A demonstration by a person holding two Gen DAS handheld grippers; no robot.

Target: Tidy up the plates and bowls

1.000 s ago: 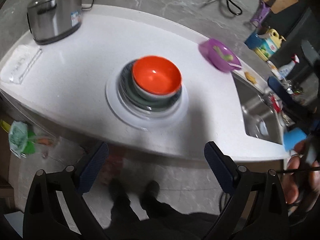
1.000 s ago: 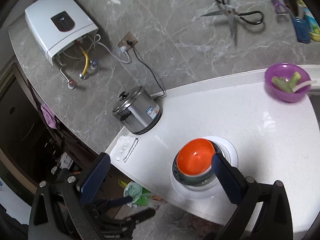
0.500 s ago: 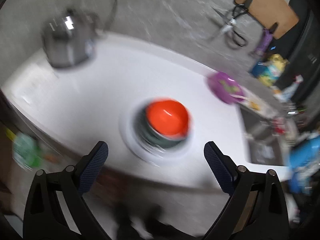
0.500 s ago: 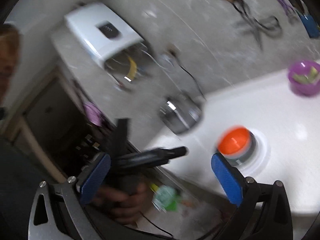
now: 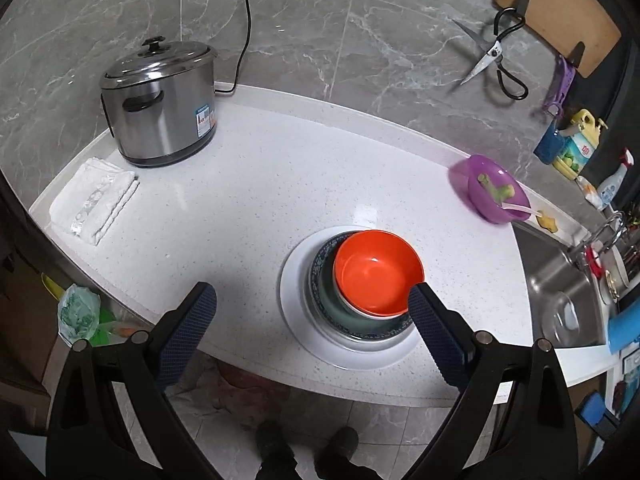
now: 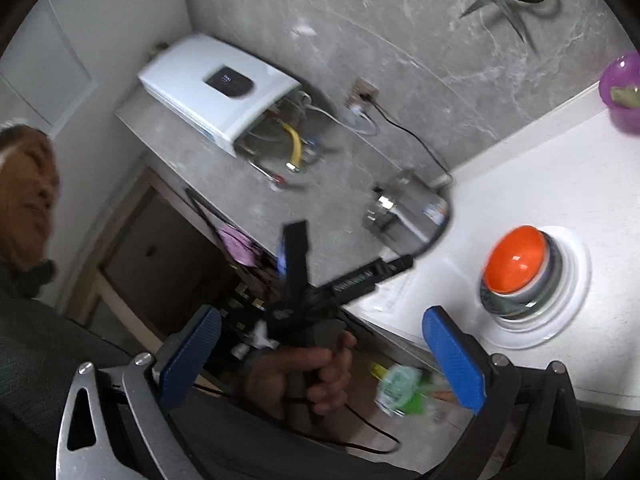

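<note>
An orange bowl [image 5: 378,273] sits nested in a dark patterned bowl [image 5: 323,294], and both rest on a white plate [image 5: 294,300] on the white counter [image 5: 248,184]. My left gripper [image 5: 312,322] hangs open above the counter's front edge, just short of the stack, with nothing between its fingers. The right wrist view shows the same stack, orange bowl [image 6: 514,260] on the white plate [image 6: 570,300], far off to the right. My right gripper [image 6: 320,358] is open, off the counter, and points at the person's hand [image 6: 304,376] that grips the left tool.
A steel rice cooker [image 5: 160,100] stands at the back left, a folded white cloth [image 5: 94,200] beside it. A purple bowl [image 5: 490,194] with green scraps sits at the back right near the sink [image 5: 560,300]. Scissors [image 5: 494,54] and a cutting board [image 5: 560,12] hang on the wall.
Both grippers swung upward and away; the left view now sees more of the wall and cooker. The right gripper turned left, off the counter, toward the person. The stack has not moved.
</note>
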